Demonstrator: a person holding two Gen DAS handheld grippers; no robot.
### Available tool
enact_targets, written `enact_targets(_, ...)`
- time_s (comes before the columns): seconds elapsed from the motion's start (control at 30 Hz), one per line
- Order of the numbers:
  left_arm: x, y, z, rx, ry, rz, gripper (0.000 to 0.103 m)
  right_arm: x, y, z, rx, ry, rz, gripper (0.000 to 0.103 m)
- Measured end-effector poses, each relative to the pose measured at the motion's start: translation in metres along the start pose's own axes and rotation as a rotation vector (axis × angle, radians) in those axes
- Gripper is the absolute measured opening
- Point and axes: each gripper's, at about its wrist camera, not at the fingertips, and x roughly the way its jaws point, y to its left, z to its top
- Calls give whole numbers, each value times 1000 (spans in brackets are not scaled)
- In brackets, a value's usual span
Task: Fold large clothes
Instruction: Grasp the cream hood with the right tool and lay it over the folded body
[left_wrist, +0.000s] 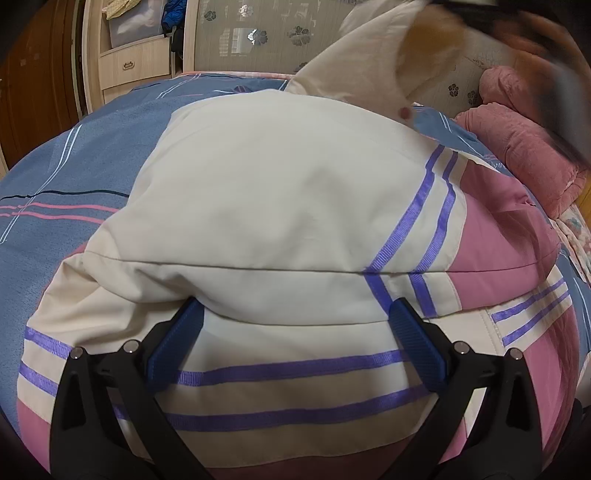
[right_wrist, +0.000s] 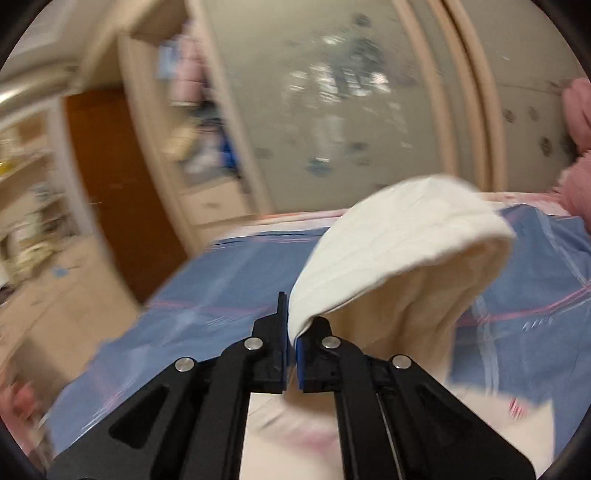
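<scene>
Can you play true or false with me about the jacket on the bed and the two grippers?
1. The right gripper is pinching cream cloth of the jacket. True.
2. The left gripper is clamped shut. False: its jaws stand wide open over the jacket.
3. The jacket has purple stripes. True.
4. The bed sheet is plain green. False: it is blue with thin pink and white lines.
5. A pink blanket is bundled at the far right of the bed. True.

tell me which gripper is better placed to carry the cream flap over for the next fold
Right, likely. The right gripper is shut on the raised cream flap; the left gripper is open, its fingers pressing the jacket on the bed.
</scene>
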Motion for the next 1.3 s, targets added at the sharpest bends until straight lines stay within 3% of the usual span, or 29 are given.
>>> enact_targets(0.07,0,0,0,0,0,0,101,-23,29,-42,-63,64,25,4)
enact_targets(0.17,0,1,0,0,0,-1,101,-32,56,-114,-134,259,49,10)
enact_targets(0.23,0,1,0,-2,-1,-1,101,-37,51,-156,-56,411,106,19)
enact_targets(0.3,-1,1,0,-6,-2,-1,101,-49,41,-173,-2,449,63,55)
enact_targets(0.37,-2,1,-1,-6,-3,0,101,-71,36,-174,10,383,-23,70)
enact_targets(0.43,-2,2,-1,-7,-2,0,101,-100,25,-159,21,241,-129,81)
enact_targets(0.5,-2,1,-1,-7,-2,2,101,-115,12,-144,45,120,-252,102)
enact_targets(0.53,-1,0,-1,-7,-2,4,101,-118,2,-136,75,63,-327,102)
enact_targets(0.6,-1,0,-1,-7,-2,4,101,-110,-24,-127,153,53,-385,102)
enact_targets(0.73,0,-2,0,-7,1,9,101,-72,-57,-120,351,146,-357,102)
enact_targets(0.77,0,-2,0,-8,4,10,101,-61,-61,-120,393,164,-319,97)
enact_targets(0.8,0,-2,0,-9,5,11,101,-55,-60,-121,408,173,-287,74)
enact_targets(0.83,0,-2,0,-9,6,12,101,-51,-57,-119,404,190,-272,58)
enact_targets(0.87,0,-2,0,-11,6,11,101,-50,-50,-118,385,207,-258,28)
enact_targets(0.9,0,-2,0,-11,6,9,101,-49,-40,-110,370,214,-208,17)
enact_targets(1.1,-1,0,1,-19,13,-1,101,-104,0,-89,347,107,34,13)
enact_targets(1.2,-3,4,3,-35,14,-11,101,-125,9,-100,309,104,40,13)
enact_targets(1.3,-15,12,6,-85,-28,-14,101,-132,9,-131,298,176,11,9)
